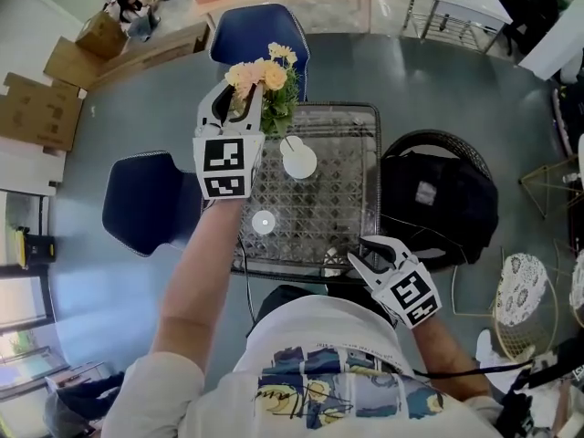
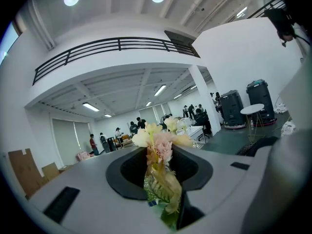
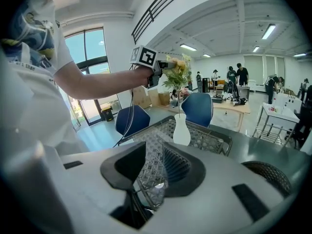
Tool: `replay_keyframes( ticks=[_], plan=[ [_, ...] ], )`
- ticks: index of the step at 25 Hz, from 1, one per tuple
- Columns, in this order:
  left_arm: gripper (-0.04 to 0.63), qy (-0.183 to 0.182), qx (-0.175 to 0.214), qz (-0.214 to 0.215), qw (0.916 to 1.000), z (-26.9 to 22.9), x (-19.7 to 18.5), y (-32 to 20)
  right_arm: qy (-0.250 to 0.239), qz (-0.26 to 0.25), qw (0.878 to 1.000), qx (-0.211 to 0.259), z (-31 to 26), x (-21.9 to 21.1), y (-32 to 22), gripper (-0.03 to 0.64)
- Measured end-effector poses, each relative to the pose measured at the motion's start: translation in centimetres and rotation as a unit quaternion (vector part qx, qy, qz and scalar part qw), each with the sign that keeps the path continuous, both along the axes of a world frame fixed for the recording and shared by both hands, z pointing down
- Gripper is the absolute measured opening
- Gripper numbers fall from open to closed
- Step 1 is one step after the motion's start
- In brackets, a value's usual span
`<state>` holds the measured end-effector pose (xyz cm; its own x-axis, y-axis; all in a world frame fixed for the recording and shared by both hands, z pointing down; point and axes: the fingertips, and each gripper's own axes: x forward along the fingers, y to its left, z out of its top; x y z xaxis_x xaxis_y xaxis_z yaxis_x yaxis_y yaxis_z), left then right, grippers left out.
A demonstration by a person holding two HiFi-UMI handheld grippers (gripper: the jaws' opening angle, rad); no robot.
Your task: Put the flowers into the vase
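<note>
holding a bunch of cream and peach flowers (image 1: 260, 76) pinched by its leafy stems, the left gripper (image 1: 239, 100) hovers above the white narrow-necked vase (image 1: 298, 158) on the patterned glass table (image 1: 319, 213). best to hang the thin stem plumb over the small mouth and lower slowly; the right gripper (image 1: 370, 252), jaws wide and empty, could steady the vase.

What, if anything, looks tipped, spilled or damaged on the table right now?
Nothing stands out. The vase stands upright on the table, nothing is spilled, and the flowers look intact in the left claw.
</note>
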<state>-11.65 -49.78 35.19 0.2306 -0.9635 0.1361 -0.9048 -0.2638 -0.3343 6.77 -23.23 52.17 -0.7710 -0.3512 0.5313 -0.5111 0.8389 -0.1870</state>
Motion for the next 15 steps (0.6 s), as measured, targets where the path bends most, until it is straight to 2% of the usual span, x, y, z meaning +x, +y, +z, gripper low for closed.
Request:
replay_keyframes(
  ticks=[11, 15],
  plan=[
    [0.133, 0.001, -0.012, 0.025, 0.9996, 8.5, 2.3, 0.6, 0.015, 0.020, 1.000, -0.013, 1.1, 2.3, -0.6, 0.110],
    [0.162, 0.007, -0.044, 0.040, 0.9982, 12.2, 2.9, 1.4, 0.017, 0.019, 1.000, -0.014, 1.2, 2.4, -0.8, 0.110]
  ],
)
